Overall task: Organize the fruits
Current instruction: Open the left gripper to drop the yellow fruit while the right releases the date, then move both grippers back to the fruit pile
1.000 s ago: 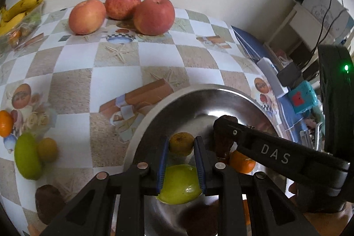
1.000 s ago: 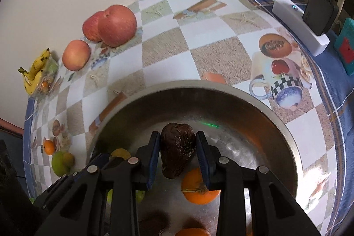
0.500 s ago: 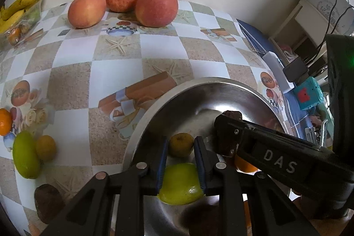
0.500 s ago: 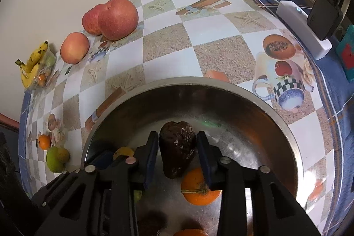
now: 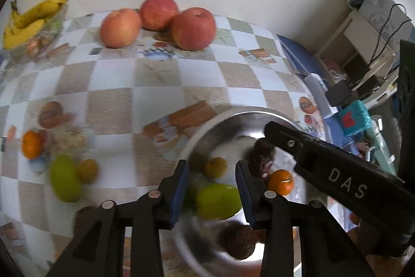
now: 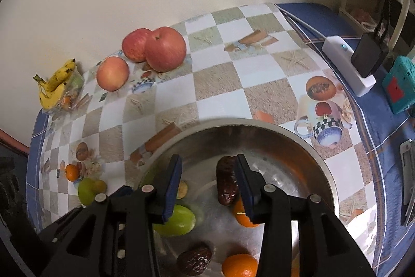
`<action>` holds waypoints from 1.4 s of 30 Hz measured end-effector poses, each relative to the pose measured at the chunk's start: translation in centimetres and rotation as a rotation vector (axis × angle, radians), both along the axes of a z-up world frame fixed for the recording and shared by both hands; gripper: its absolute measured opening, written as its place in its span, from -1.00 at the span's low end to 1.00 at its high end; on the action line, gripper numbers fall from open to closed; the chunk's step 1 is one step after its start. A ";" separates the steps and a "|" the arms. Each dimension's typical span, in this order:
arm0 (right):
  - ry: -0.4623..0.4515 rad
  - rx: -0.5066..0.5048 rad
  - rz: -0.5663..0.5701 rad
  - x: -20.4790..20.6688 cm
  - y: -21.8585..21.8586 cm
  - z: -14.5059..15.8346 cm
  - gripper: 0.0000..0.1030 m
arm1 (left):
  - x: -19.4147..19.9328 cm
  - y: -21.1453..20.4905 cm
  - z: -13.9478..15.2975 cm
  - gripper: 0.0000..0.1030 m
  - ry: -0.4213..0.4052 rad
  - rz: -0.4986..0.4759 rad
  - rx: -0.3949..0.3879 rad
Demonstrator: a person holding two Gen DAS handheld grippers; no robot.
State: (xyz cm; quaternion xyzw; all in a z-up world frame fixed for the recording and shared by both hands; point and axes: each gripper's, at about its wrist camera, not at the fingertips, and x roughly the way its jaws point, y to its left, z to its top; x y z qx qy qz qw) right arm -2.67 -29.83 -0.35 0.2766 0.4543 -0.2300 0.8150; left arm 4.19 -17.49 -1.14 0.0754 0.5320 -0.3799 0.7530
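A steel bowl (image 5: 233, 113) (image 6: 259, 122) holds a green fruit (image 5: 218, 201) (image 6: 176, 221), a dark date (image 5: 263, 157) (image 6: 227, 181), two oranges (image 6: 243, 214) (image 6: 240, 265), a small yellow fruit (image 5: 215, 167) and another dark date (image 6: 194, 261). My left gripper (image 5: 211, 186) hangs above the green fruit, jaws opening, pads clear of it. My right gripper (image 6: 207, 184) also hovers with jaws opening; the date lies in the bowl beside its right pad, not pressed. Three apples (image 5: 158, 13) (image 6: 166, 48) sit by the wall.
Bananas (image 5: 31, 20) (image 6: 55, 83) lie in a clear bag at the far left. An orange (image 5: 31, 144), a green fruit (image 5: 64, 182) and a small yellow fruit (image 5: 88, 170) rest on the checked cloth left of the bowl. A white power strip (image 6: 347, 64) and a teal box (image 6: 399, 85) lie right.
Both grippers have opened and lifted. The left let go of the green fruit and the right let go of the dark date; both fruits now lie in the bowl.
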 end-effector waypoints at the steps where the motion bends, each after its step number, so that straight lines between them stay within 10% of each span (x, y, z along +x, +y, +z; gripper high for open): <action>1: -0.002 -0.002 0.002 0.0 0.1 0.0 -0.16 | 0.2 0.5 0.2 -0.20 -0.009 0.022 0.021; 10: 0.049 -0.007 0.027 0.8 1.1 -1.2 -0.16 | 4.6 7.2 -0.2 -0.20 -0.022 0.312 0.157; 14: 0.045 -0.003 0.078 1.8 2.4 -1.2 0.05 | 6.5 10.4 -0.6 0.52 -0.021 0.432 0.194; 21: 0.040 -0.003 0.166 3.7 5.4 -1.3 0.42 | 8.6 14.7 -1.0 1.00 0.006 0.566 0.180; 23: 0.027 0.002 0.190 4.2 6.3 -1.3 0.70 | 8.8 15.6 -0.8 1.00 -0.017 0.582 0.191; 35: -0.056 0.005 0.326 6.8 10.8 -0.4 0.80 | 10.0 19.2 0.9 1.00 -0.097 0.671 0.090; 42: -0.046 0.013 0.384 8.3 12.6 -1.1 0.78 | 10.3 18.8 0.6 0.99 -0.003 0.641 -0.035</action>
